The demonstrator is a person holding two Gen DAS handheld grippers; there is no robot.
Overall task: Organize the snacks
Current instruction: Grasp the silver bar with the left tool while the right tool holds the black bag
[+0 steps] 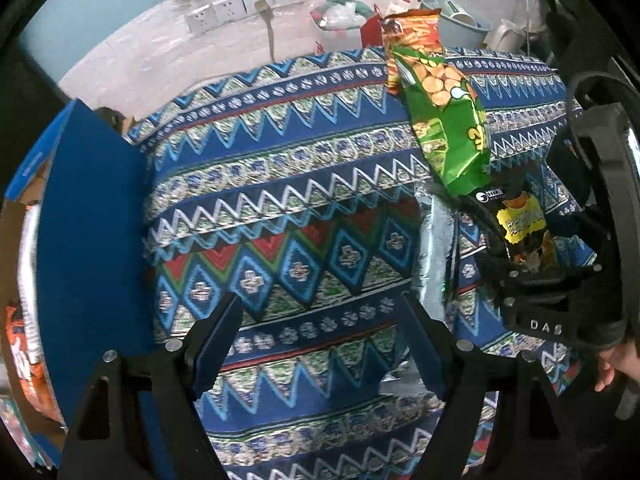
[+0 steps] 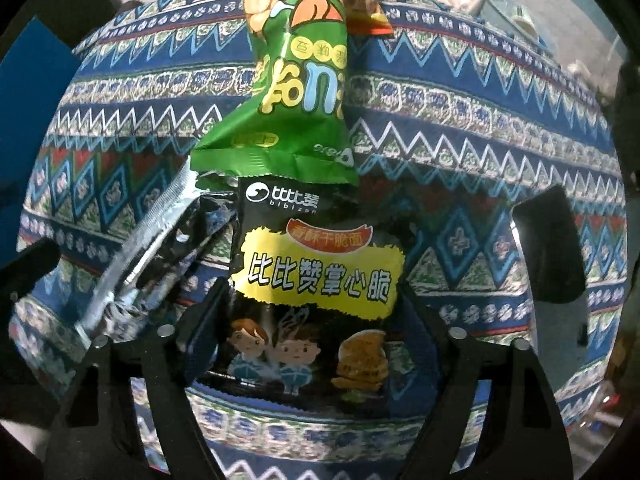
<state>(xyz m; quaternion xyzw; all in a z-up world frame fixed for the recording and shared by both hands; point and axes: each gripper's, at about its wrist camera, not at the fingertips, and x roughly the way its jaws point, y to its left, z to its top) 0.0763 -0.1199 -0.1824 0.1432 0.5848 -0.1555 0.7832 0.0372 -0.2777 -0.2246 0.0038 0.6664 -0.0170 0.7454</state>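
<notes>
Black snack bag (image 2: 316,280) between right fingers (image 2: 208,320), ungripped | left fingers (image 1: 216,340) spread, empty | blue box (image 1: 92,240) left view only

A patterned cloth (image 1: 304,200) of blue, white, green and red zigzag bands covers the tabletop. Behind it runs a pale wall with a row of white sockets (image 1: 244,4), a brown cable (image 1: 271,36) hanging from one. Along the far edge stand a pale blue basin (image 1: 456,12) and a knotted plastic bag (image 1: 340,16).
</notes>
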